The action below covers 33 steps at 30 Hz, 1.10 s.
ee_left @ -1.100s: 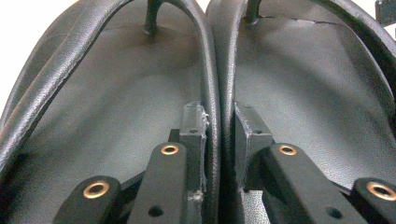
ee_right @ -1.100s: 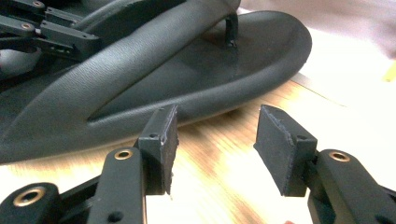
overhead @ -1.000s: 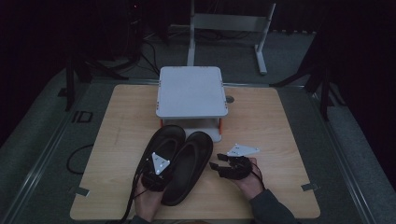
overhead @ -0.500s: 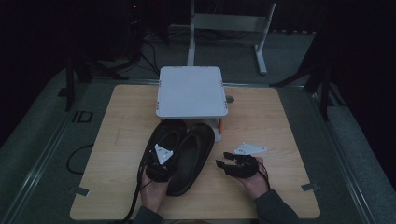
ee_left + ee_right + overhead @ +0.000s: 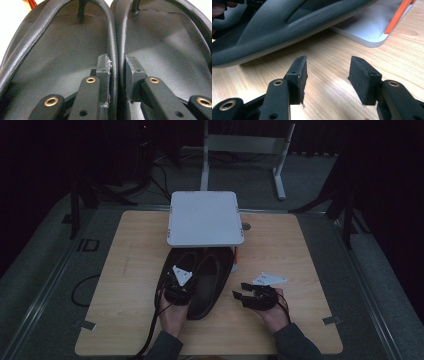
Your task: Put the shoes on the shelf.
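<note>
Left gripper view has the left gripper (image 5: 117,68) with its jaws pinching the touching inner edges of two black shoes (image 5: 202,277) on the bench (image 5: 125,270), toes under a white stand (image 5: 205,217). Right gripper (image 5: 245,292) sits just beside them, jaws spread, nothing between.

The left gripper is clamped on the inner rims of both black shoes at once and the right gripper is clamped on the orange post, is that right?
Not quite. The right gripper grips nothing: the right gripper view shows its jaws open over bare table. The left gripper does pinch the touching inner rims of both black shoes, as the left gripper view shows.
</note>
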{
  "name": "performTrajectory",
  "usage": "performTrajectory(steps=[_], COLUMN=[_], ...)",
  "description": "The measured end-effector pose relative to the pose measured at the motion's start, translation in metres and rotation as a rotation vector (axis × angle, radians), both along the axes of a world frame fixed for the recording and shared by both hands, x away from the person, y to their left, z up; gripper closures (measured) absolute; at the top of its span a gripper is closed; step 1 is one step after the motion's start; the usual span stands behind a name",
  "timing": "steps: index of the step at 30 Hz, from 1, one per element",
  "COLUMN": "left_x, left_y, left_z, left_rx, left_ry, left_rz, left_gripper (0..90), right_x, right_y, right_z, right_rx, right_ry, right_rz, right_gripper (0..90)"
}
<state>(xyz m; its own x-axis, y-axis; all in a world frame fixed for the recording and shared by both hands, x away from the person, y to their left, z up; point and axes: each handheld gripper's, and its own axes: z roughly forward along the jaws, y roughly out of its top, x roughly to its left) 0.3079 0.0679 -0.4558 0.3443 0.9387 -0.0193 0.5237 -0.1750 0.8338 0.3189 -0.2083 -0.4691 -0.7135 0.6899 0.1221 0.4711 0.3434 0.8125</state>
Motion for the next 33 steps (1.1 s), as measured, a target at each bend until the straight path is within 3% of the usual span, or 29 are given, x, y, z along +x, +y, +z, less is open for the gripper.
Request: performTrajectory(steps=[5,18,33], left_x=[0.008,0.024,0.041], left_y=[-0.004,-0.018,-0.027], left_z=[0.001,0.004,0.006], left_rx=[-0.015,-0.008,-0.04], left_ry=[-0.001,-0.023,-0.01], left_rz=[0.019,0.06,0.101], left_gripper=[75.7,75.5,75.5], right_x=[0.0,0.001,0.0], right_y=[-0.001,-0.002,-0.003], right_z=[-0.001,-0.003,-0.004], right_rx=[0.002,-0.001,-0.004], right_ry=[0.002,0.011,0.013], right_rz=[-0.003,-0.006,-0.008], right_gripper=[48.2,48.2,48.2])
